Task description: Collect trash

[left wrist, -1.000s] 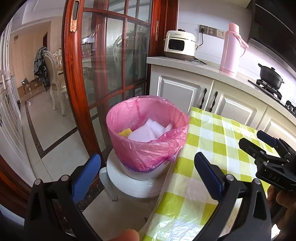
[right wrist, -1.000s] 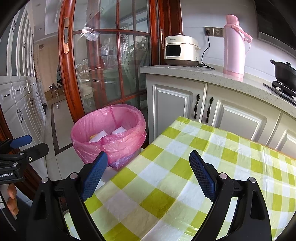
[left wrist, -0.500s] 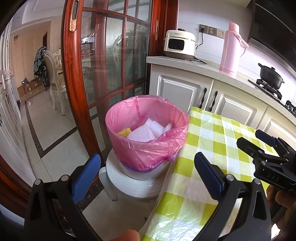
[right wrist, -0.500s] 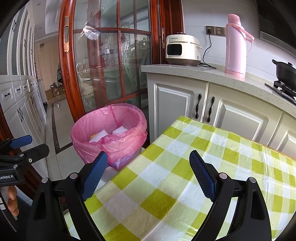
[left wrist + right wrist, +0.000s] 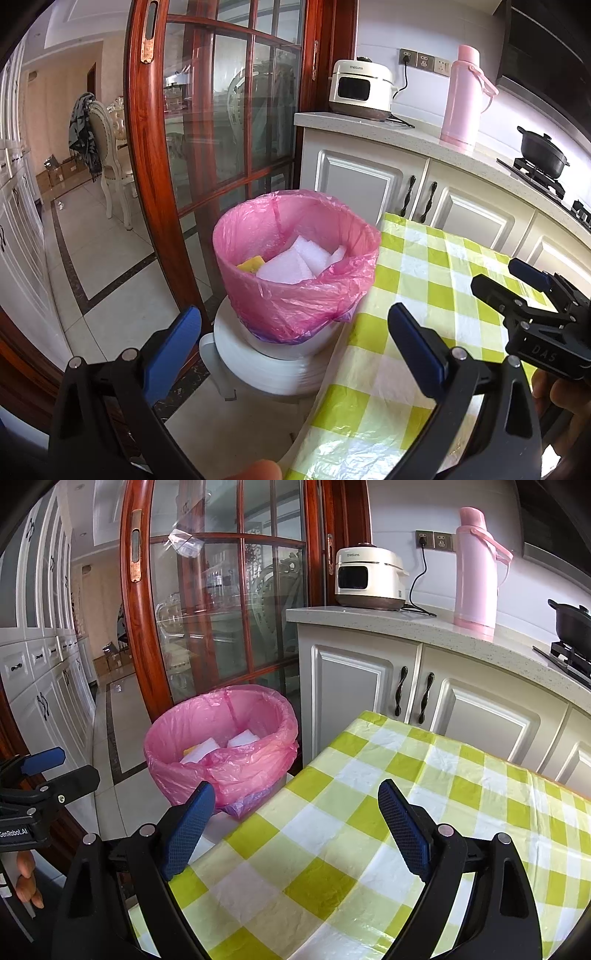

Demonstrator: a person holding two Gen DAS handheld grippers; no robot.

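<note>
A bin lined with a pink bag stands on a white stool beside the table; it also shows in the right wrist view. Inside lie white foam pieces and a yellow piece. My left gripper is open and empty, just in front of the bin. My right gripper is open and empty, low over the table's green-checked cloth. Each gripper shows in the other's view, the right one over the table and the left one left of the bin.
A red wooden glass door stands behind the bin. White cabinets carry a counter with a rice cooker, a pink thermos and a black pot. A tiled floor leads to a chair.
Almost nothing has changed. Both grippers stay open and empty; the right gripper has drifted slightly.
</note>
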